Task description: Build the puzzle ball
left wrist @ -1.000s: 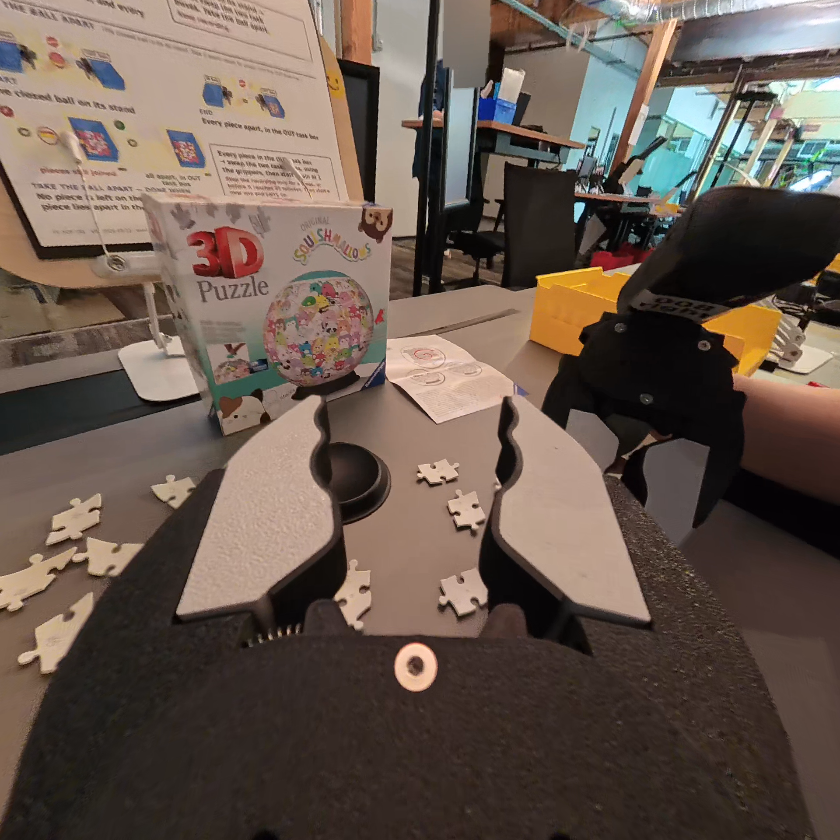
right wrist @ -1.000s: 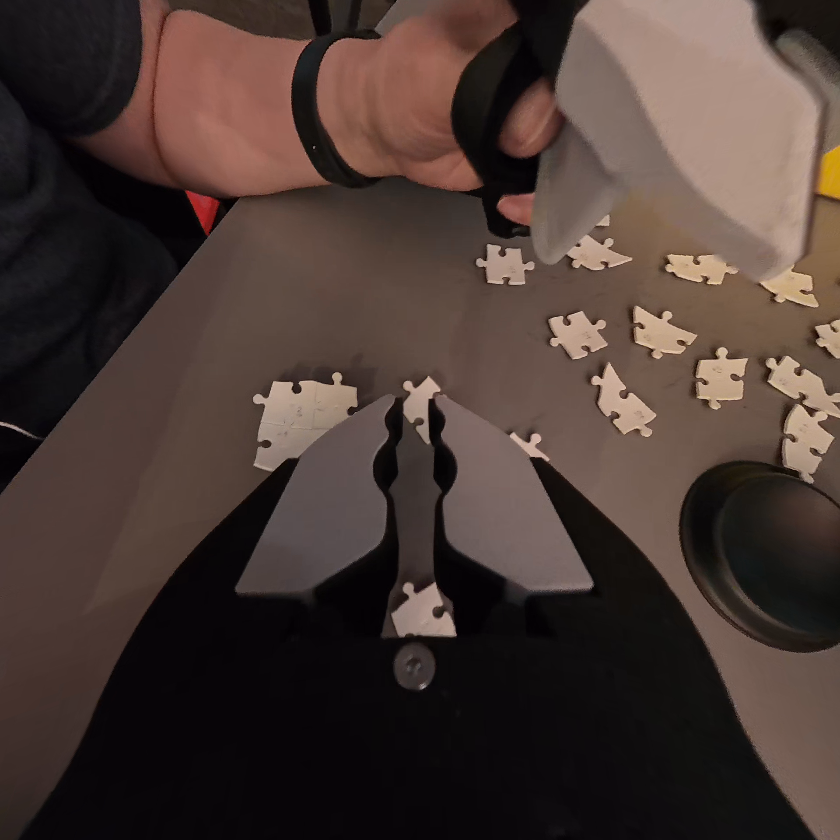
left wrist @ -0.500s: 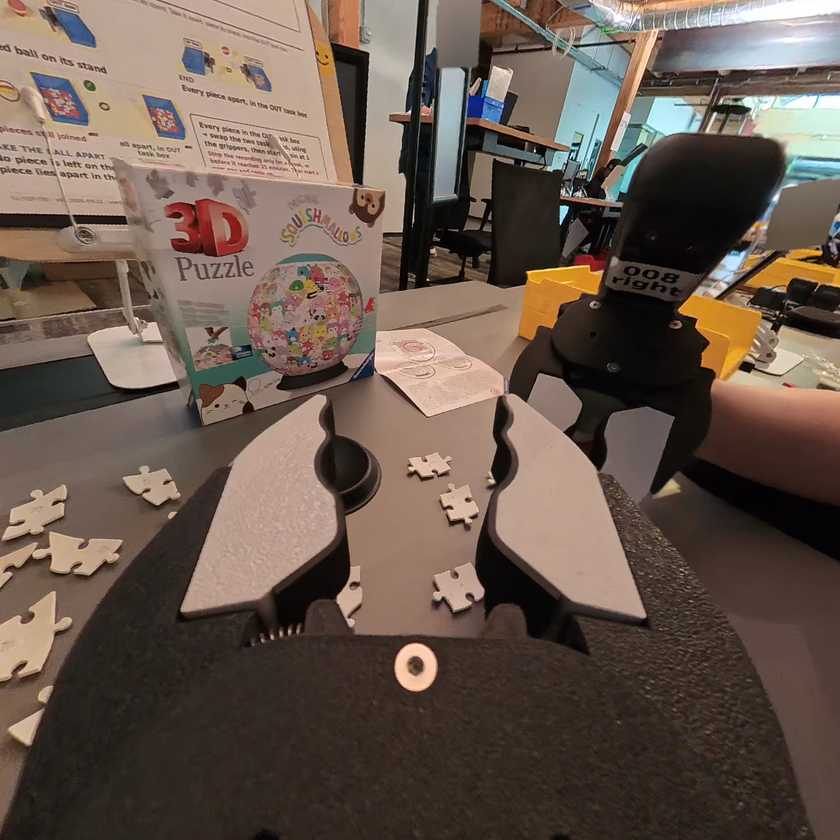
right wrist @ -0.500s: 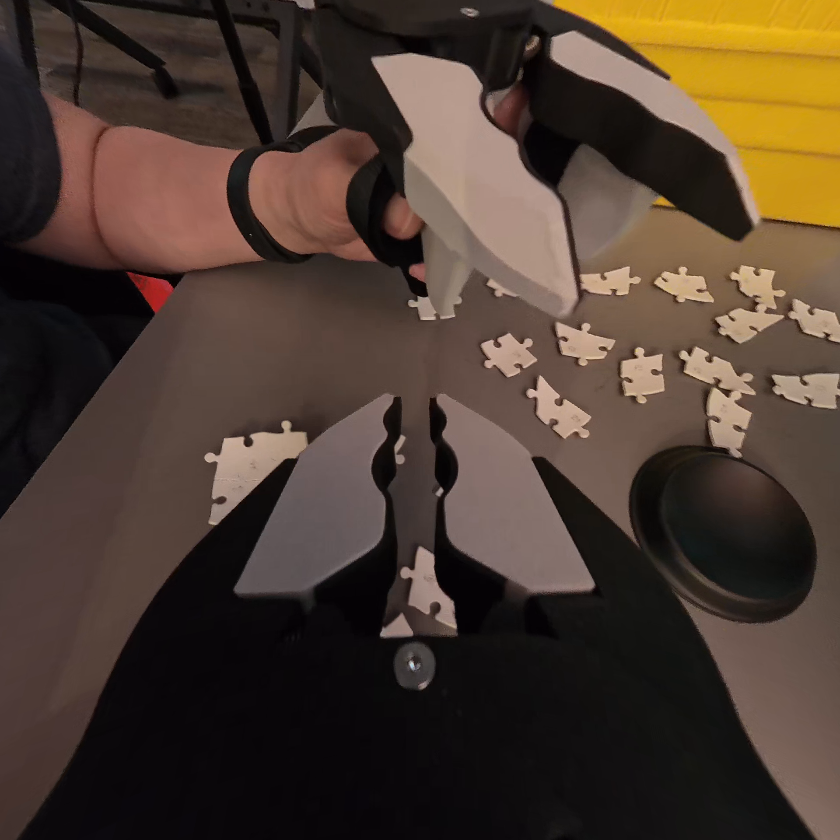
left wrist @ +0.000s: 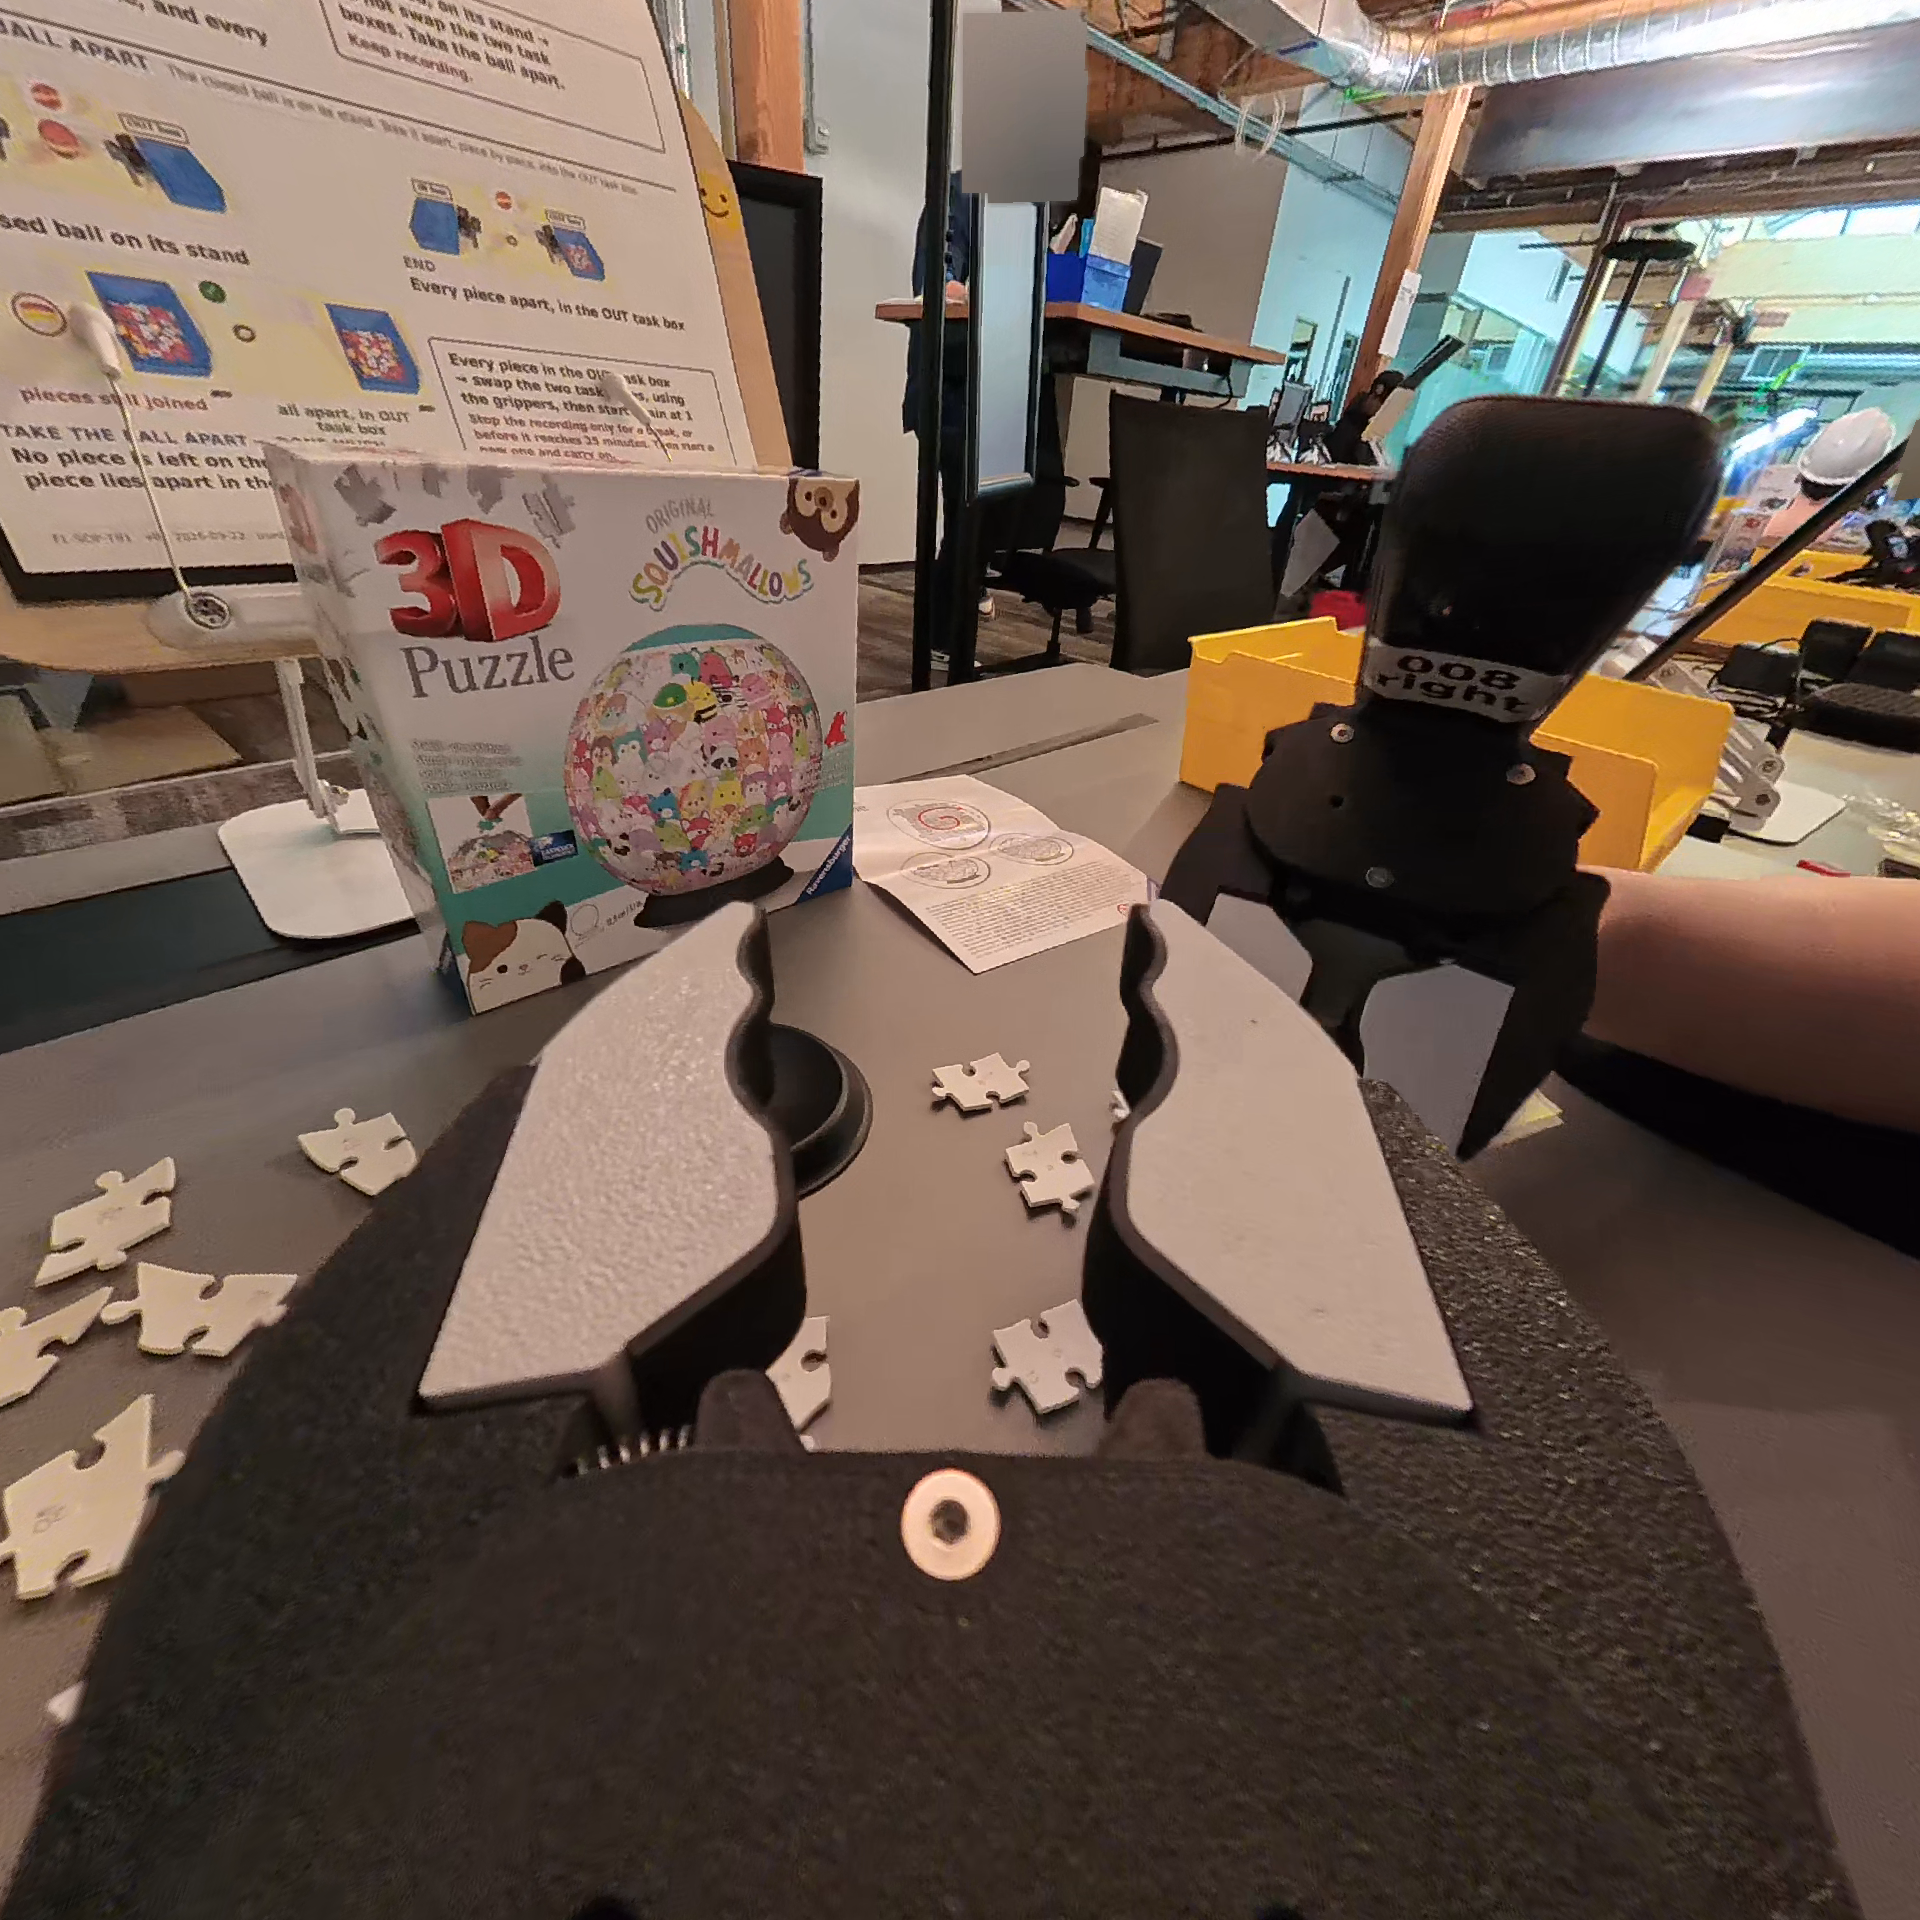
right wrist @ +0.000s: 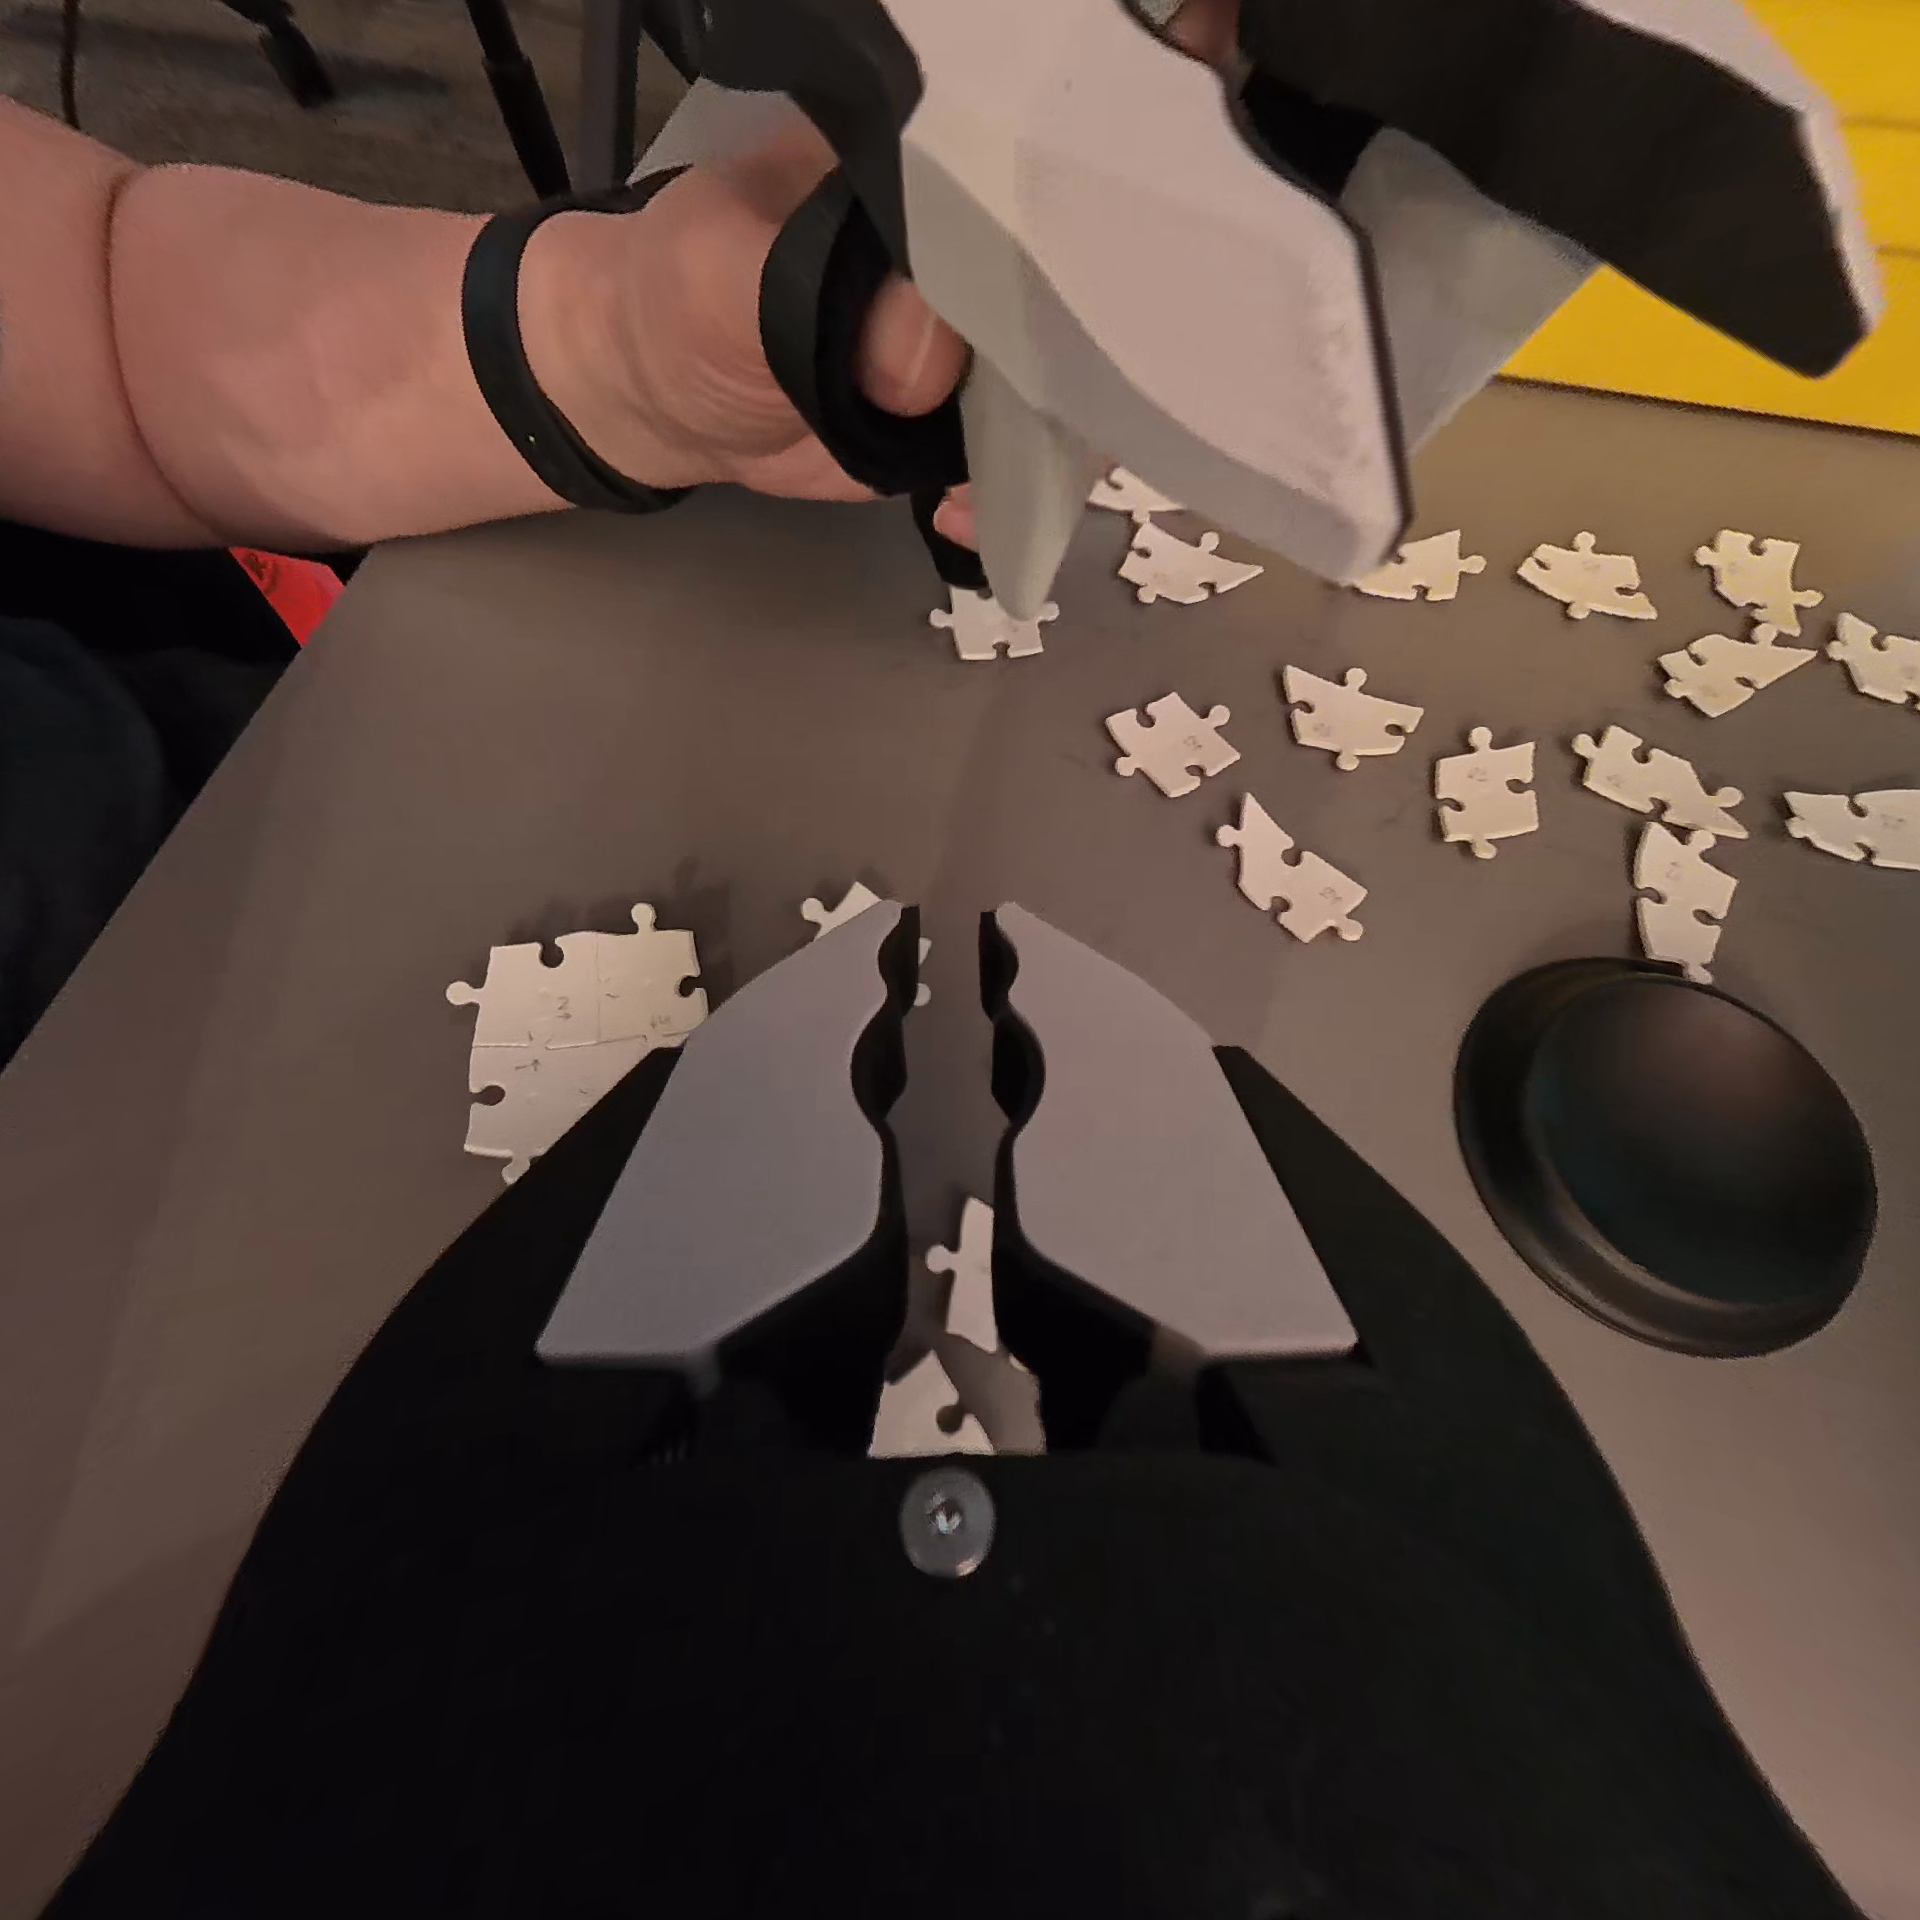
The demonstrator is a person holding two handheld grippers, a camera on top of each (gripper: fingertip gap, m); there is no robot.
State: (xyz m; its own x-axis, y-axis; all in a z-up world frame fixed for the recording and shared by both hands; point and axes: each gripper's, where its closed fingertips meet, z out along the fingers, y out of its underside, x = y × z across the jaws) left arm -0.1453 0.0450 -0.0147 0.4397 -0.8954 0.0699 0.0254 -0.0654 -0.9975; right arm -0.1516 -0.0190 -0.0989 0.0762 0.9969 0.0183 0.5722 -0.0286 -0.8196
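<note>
On the grey table (left wrist: 1662, 1403), both views: white puzzle pieces lie scattered face-down, most of them single.
Left gripper (left wrist: 943, 961): jaws spread wide, nothing between them; held above the table, tilted down toward it.
Under left gripper: three loose pieces (left wrist: 1044, 1164) show on the table through the gap.
Left hand (right wrist: 665, 343): wrapped round the gripper's handle, black band on the wrist.
Right gripper (right wrist: 948, 914): jaws drawn close with a narrow slit left; nothing seen clamped, a piece on the table shows through the slit.
Joined cluster (right wrist: 566, 1023): several pieces already locked together, flat on the table, just left of the right gripper's fingers and partly hidden by them.
Black stand (right wrist: 1662, 1153): round, dished, bare, on the table right of the right gripper; loose pieces (right wrist: 1340, 717) fan out beyond it.
Puzzle box (left wrist: 613, 717): upright at the far side, behind the stand.
Leaflet (left wrist: 997, 868): unfolded paper sheet lying flat right of the box.
Yellow bin (left wrist: 1278, 696): behind the right gripper.
Instruction board (left wrist: 343, 260): propped behind the box.
</note>
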